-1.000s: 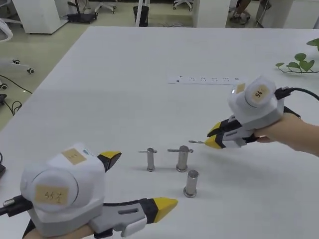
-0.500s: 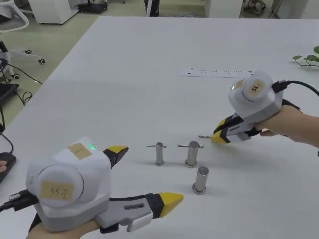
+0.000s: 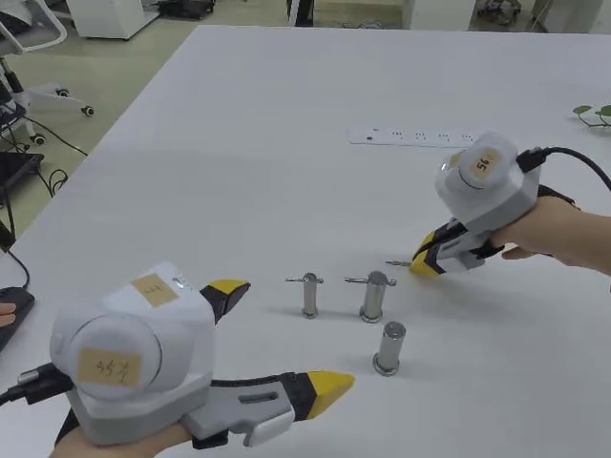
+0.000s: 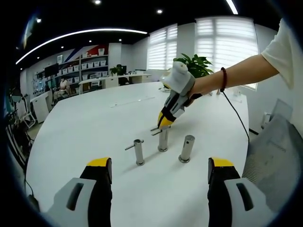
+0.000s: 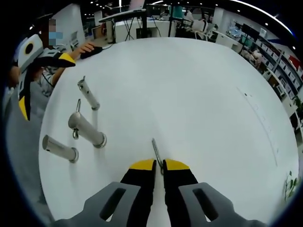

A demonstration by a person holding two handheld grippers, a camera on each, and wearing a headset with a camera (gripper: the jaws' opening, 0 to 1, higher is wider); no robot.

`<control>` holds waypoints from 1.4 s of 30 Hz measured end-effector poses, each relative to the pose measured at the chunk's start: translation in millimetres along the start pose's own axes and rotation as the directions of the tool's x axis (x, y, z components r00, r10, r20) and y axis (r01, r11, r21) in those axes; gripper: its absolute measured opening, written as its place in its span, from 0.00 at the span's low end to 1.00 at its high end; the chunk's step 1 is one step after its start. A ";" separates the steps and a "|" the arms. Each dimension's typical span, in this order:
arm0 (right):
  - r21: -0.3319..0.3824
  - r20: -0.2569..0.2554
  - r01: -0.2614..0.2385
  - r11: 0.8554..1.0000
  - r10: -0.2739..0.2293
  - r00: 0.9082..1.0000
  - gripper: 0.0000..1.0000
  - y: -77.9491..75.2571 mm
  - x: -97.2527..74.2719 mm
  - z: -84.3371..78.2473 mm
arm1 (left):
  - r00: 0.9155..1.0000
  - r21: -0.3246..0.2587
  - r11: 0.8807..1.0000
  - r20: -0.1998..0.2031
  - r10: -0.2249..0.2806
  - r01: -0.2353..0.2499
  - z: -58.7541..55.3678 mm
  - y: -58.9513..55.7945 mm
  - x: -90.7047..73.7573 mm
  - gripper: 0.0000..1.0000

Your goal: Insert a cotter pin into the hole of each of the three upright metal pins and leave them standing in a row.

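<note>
Three upright metal pins stand on the white table. The left pin and the middle pin each carry a cotter pin through the top. The nearer third pin has a bare head. My right gripper hovers just right of the middle pin, shut on a cotter pin that points toward the pins. In the right gripper view the cotter pin sticks out from the closed jaws. My left gripper stands open low at the front left, with nothing between its jaws; the three pins lie ahead of it.
A white power strip lies farther back on the table. Plant leaves reach in at the right edge. The table's left edge runs diagonally, with office floor and chairs beyond it.
The head camera has shifted. My right gripper, still holding the cotter pin, has come slightly closer to the middle pin. The left gripper stays open in place.
</note>
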State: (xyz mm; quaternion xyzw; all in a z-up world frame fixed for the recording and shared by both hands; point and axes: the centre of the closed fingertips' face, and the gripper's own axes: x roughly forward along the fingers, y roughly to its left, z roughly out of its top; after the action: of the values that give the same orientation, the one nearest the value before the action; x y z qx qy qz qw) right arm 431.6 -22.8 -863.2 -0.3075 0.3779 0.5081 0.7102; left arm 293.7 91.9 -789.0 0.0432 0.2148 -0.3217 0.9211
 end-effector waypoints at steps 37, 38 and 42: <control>-0.270 0.130 0.152 0.951 -0.121 0.984 0.02 21.3 -53.1 37.0 | 0.998 -0.031 0.998 0.031 -0.048 0.049 34.4 2.6 -0.5 0.59; -0.276 0.138 0.157 0.948 -0.123 0.983 0.02 23.0 -54.9 38.6 | 0.998 -0.036 0.998 0.034 -0.053 0.054 35.7 2.3 0.4 0.58; -0.305 0.172 0.173 0.937 -0.124 0.977 0.02 32.5 -62.7 46.6 | 0.997 -0.054 0.996 0.035 -0.069 0.071 40.9 1.2 5.0 0.52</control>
State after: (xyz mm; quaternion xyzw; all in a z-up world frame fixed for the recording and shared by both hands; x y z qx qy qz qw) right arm 398.7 -5.6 -787.2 -0.4067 0.2124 0.5288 0.7140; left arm 313.0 81.1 -754.3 0.0046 0.2096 -0.3482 0.9137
